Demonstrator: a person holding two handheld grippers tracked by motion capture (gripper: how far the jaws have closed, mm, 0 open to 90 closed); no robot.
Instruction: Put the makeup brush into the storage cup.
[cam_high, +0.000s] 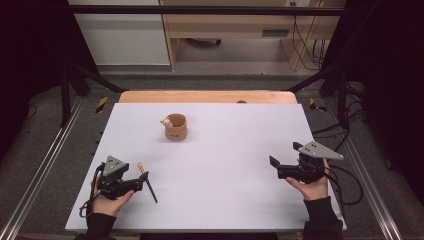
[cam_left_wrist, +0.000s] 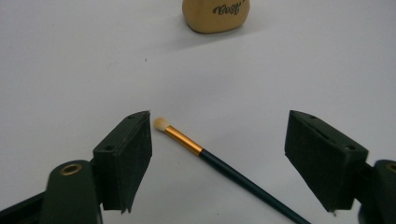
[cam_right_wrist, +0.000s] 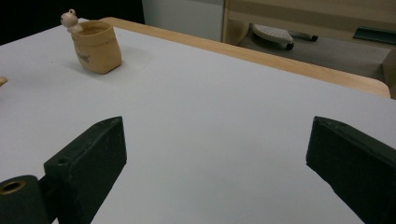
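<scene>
White matte board (cam_high: 225, 165) covers the pale wooden table (cam_high: 207, 96) almost to its edges and bears everything else. On the far side of its middle stands a tan sack-shaped holder (cam_high: 176, 127) with dark lettering on its side and a small cream animal figure (cam_high: 166, 121) perched on its rim.

At the near right, a hand holds the right gripper (cam_high: 274, 166) over bare board, well apart from the holder; in the right gripper view (cam_right_wrist: 215, 154) its two black jaws stand wide apart with nothing between them.

At the near left, the other hand holds the left gripper (cam_high: 141, 181) low over the board. In the left gripper view (cam_left_wrist: 219, 147) its jaws are apart, neither pad touching anything.

Between those jaws lies a slim make-up brush (cam_left_wrist: 224, 165) with a dark green handle, gold metal collar and short cream bristles. It rests flat on the board, bristle end just beside one jaw's tip and pointing roughly towards the holder, handle running back towards the person (cam_high: 146, 181).
</scene>
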